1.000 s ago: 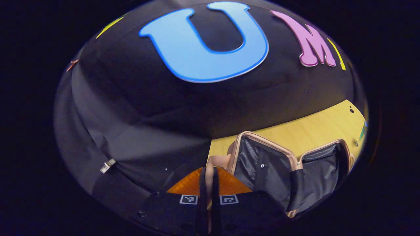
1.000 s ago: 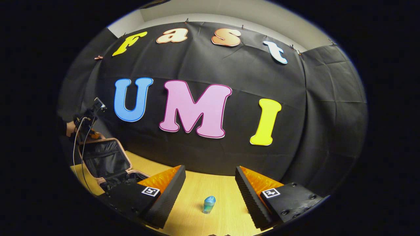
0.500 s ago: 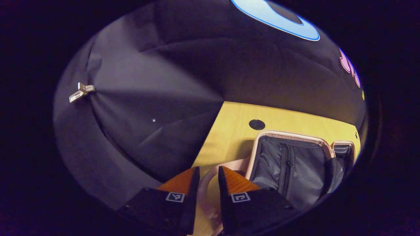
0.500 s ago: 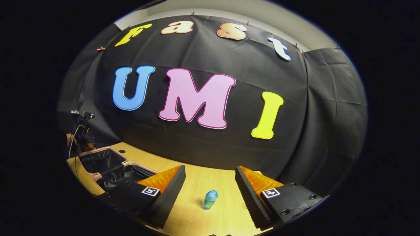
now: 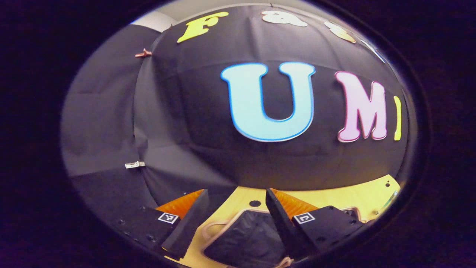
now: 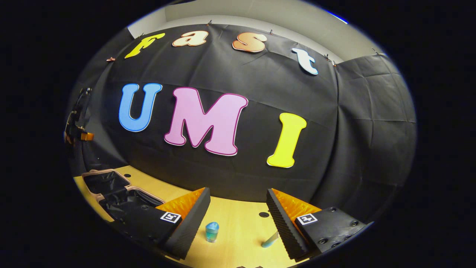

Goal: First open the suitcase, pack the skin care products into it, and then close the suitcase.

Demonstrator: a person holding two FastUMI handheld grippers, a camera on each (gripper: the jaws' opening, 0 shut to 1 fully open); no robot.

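Note:
The pink suitcase (image 6: 108, 186) lies open flat on the wooden table (image 6: 238, 230), its dark lining facing up. In the left gripper view its near half (image 5: 245, 238) sits below my left gripper (image 5: 236, 212), which is open and holds nothing. My right gripper (image 6: 238, 210) is open above the table. A small blue-capped bottle (image 6: 212, 231) stands between its fingers, nearer the left one. A thin teal tube (image 6: 269, 240) pokes out beside the right finger. The left gripper (image 6: 76, 126) shows far left, raised above the suitcase.
The black cloth wall stands close behind the table. A round hole (image 5: 254, 203) is in the tabletop behind the suitcase, and another round hole (image 6: 263, 214) lies between my right fingers. Bare wood stretches between the suitcase and the bottle.
My left gripper let go of the suitcase lid, opened wide and rose. The lid went from upright to lying flat. The right gripper shifted right, bringing the teal tube into view.

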